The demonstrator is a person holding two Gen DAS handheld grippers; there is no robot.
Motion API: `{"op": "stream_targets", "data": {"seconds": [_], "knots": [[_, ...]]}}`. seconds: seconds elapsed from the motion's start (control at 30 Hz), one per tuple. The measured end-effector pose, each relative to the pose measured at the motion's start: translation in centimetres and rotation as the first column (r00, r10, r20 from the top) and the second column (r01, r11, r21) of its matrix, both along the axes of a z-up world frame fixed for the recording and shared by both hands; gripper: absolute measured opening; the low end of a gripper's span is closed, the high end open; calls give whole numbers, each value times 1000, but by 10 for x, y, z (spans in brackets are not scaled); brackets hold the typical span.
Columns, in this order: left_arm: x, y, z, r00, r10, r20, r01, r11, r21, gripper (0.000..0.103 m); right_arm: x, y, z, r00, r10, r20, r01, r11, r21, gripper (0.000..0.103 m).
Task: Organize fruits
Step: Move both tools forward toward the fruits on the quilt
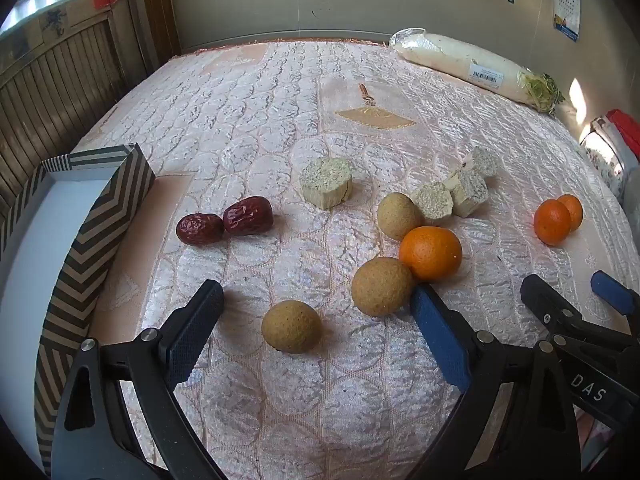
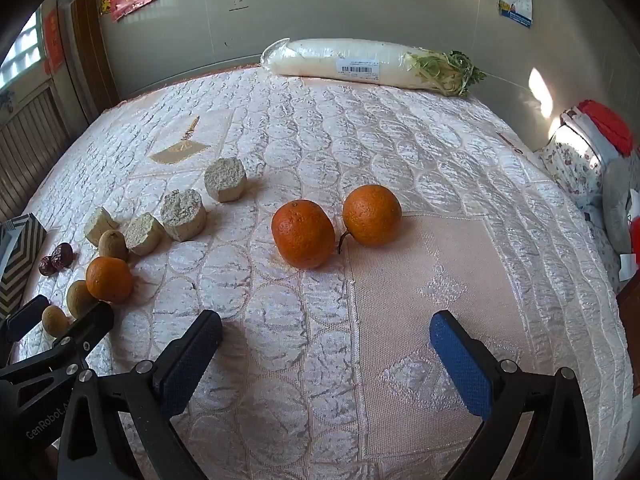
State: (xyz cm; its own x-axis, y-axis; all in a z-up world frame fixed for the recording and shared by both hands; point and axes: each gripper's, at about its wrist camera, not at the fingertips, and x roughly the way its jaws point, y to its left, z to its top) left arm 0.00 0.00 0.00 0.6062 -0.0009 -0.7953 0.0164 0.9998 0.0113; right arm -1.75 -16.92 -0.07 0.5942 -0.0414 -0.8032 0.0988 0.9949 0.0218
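My left gripper (image 1: 316,300) is open, low over the quilted cloth, with a tan round fruit (image 1: 291,325) lying between its fingers. Two more tan fruits (image 1: 381,286) (image 1: 398,216) and an orange (image 1: 430,253) lie just ahead on the right. Two red dates (image 1: 226,222) lie ahead on the left. A striped box (image 1: 80,216) stands at the far left. My right gripper (image 2: 326,332) is open and empty, with two oranges (image 2: 303,233) (image 2: 372,214) ahead of it. The same pair shows in the left wrist view (image 1: 556,220).
Several pale cut cake pieces (image 1: 327,182) (image 2: 183,213) lie mid-table. A wrapped white radish (image 2: 360,65) lies along the back wall. Patterned cloth and a red item (image 2: 592,140) sit at the right edge. The right gripper's fingers (image 1: 612,291) show in the left wrist view.
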Motion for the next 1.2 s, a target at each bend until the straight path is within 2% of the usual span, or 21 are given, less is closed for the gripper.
{"op": "stream_targets", "data": {"seconds": [0.47, 0.63, 0.9, 1.2], "knots": [[-2, 1, 1, 1000, -18, -4, 18, 1000, 6, 95, 3, 0, -2, 1000, 1, 0, -1, 1000, 3, 103], [-9, 2, 6, 1000, -28, -6, 28, 999, 36, 95, -8, 0, 6, 999, 18, 38, -18, 1000, 10, 103], [-30, 17, 32, 996, -1, 95, -1, 1000, 13, 95, -33, 7, 39, 986, 45, 158, -47, 999, 9, 103], [-45, 28, 52, 990, 25, 139, -23, 1000, -14, 95, -49, 26, 56, 974, 93, 204, -94, 996, -5, 103]]}}
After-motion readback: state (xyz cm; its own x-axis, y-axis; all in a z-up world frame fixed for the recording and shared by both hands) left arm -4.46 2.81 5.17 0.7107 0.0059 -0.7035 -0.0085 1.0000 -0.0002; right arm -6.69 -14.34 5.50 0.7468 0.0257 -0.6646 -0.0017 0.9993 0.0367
